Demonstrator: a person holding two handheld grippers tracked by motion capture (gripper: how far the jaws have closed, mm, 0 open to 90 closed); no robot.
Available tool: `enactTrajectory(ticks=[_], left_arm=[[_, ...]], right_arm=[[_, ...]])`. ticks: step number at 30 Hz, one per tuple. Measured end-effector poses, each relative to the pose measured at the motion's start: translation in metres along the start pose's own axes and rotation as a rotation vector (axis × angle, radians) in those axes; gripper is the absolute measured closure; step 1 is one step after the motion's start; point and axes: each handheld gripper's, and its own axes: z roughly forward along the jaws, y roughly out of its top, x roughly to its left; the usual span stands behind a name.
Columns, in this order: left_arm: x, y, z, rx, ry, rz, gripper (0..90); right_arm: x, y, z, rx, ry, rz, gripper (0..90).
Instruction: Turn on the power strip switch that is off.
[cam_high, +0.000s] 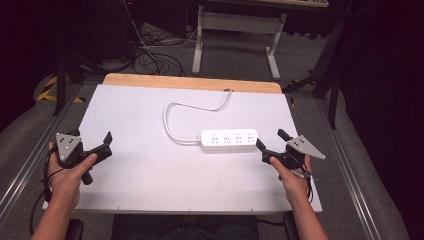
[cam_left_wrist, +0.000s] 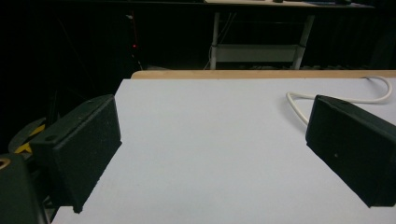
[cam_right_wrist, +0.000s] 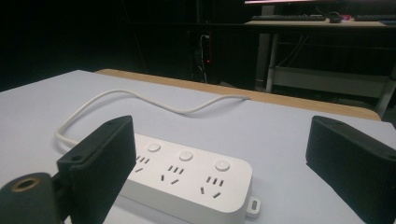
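No brand or readable writing could be made out on the white power strip (cam_high: 229, 140); its top carried only round buttons and groups of socket slots (three such groups showed clearly in the right gripper view). The power strip lay flat on the white desk (cam_high: 150, 170), a little right of the middle, with its long axis running left to right across the desk. Its white cable (cam_high: 172, 107) left the left end, curved back in a loop and went to the far edge of the desk.

The right hand-held gripper (cam_high: 270, 142) was held just beside the right end of the power strip, with its jaws spread wide apart and nothing between them. In the right gripper view the near jaw stood in front of the strip's end; whether it touched the strip could not be told.

The left hand-held gripper (cam_high: 93, 141) was near the left edge of the desk, well apart from the power strip. Its jaws were also wide apart, with only bare desk surface between them.
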Motion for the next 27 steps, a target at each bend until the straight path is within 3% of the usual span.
enactTrajectory(ticks=[9,13,20,27], left_arm=[[-0.0019,0.0,0.0028,0.003,-0.014,0.0,4.8],[-0.0024,0.0002,0.004,0.008,-0.018,0.008,4.9],[-0.0026,0.0004,0.005,0.008,-0.016,0.004,4.8],[-0.0032,0.0006,0.0052,0.011,-0.024,0.007,4.9]], right_arm=[[0.0009,-0.0008,-0.0019,0.003,0.0,0.0,10.2],[0.0016,-0.0017,-0.002,0.012,0.001,-0.008,22.0],[0.0005,-0.0012,-0.0048,0.009,0.0,-0.028,31.8],[-0.0009,-0.0008,-0.0064,0.0,-0.018,-0.017,42.3]])
